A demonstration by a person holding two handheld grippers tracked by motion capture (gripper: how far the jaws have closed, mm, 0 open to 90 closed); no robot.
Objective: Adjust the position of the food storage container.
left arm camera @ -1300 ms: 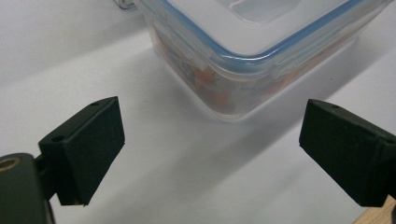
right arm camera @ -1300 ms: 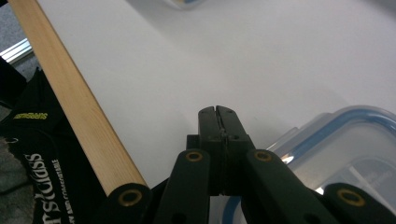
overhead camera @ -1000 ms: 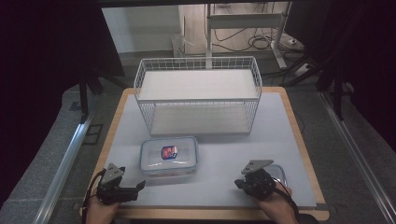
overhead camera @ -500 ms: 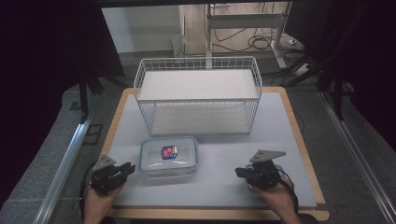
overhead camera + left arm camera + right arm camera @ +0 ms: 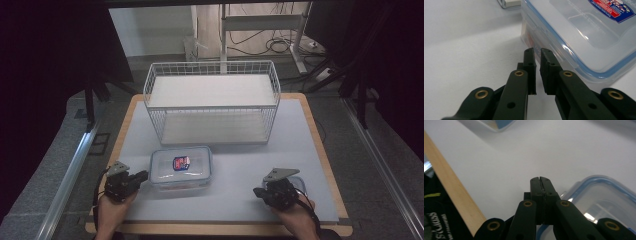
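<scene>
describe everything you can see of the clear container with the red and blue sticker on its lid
The lidded plastic container is a clear, rounded rectangle with a blue seal line around its lid and side latch flaps. A red and blue label sits near the lid's middle. It lies flat and closed on the pale table mat, just in front of the white wire basket. The left gripper points at its near side with jaws slightly apart, close by but not gripping it.

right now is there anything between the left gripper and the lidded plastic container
Nothing: in the left gripper view, bare white tabletop lies between the left gripper and the side of the lidded container.
</scene>
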